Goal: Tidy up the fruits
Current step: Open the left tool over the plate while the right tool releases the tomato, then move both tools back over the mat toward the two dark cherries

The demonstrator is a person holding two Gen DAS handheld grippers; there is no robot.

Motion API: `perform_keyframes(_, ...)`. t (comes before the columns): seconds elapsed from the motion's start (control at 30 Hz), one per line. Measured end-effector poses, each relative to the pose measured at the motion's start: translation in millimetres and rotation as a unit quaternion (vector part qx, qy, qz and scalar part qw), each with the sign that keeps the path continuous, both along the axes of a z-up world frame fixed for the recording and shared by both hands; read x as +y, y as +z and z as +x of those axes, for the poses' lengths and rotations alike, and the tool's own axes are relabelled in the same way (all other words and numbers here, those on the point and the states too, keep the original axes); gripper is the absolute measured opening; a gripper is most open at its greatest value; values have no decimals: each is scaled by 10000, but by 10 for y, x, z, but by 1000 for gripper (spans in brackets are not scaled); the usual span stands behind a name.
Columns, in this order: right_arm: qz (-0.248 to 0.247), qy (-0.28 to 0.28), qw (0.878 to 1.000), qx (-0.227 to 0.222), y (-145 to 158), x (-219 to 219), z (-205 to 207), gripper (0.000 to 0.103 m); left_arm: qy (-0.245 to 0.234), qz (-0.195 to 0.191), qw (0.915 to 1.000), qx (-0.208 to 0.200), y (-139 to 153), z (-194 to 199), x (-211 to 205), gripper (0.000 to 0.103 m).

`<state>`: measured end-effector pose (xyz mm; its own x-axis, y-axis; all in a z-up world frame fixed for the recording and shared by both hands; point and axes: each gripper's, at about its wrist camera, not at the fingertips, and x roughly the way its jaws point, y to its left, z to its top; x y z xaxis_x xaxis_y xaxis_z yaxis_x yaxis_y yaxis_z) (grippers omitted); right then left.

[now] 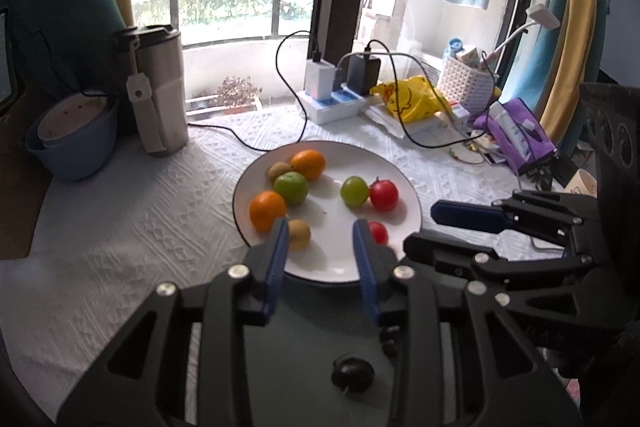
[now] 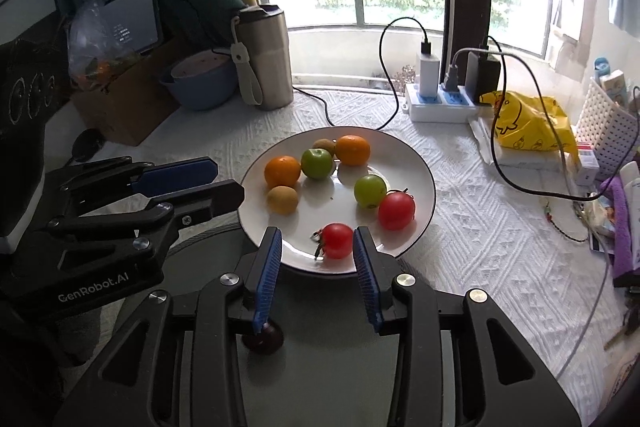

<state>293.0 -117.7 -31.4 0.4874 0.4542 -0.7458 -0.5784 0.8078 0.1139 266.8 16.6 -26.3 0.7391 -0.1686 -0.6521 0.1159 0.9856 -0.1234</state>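
Note:
A white plate [image 1: 336,267] [image 2: 416,155] holds two oranges [image 1: 267,209], two green fruits [image 1: 291,188], two red tomatoes [image 1: 384,195] and two small brown fruits [image 1: 299,234]. Nearer to me, under both grippers, lies a dark grey-green plate [image 1: 304,327] [image 2: 328,347] with a dark plum [image 1: 352,373] [image 2: 264,339] on it. My left gripper [image 1: 320,227] [image 2: 224,179] hovers open over the white plate's near rim, with nothing between its fingers. My right gripper [image 2: 316,233] [image 1: 420,229] is open too. A tomato [image 2: 337,240] shows between its fingers but rests on the plate below.
A steel tumbler [image 1: 160,87] and a blue bowl [image 1: 72,139] stand at the back left. A power strip [image 1: 332,99] with trailing cables, a yellow bag [image 1: 408,97], a white basket [image 1: 466,79] and a purple tissue box [image 1: 516,135] crowd the back right.

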Motion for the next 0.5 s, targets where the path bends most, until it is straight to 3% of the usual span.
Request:
perform_keyframes(0.1, 16, -1, 10000, -64, 59, -16, -85, 39, -20, -31, 10000, -83, 53, -95, -18, 44)
perform_keyframes(0.5, 30, -15, 9997, -262, 231, -112, -402, 39, -5, 218, 9987, -466, 278, -505, -147, 45)
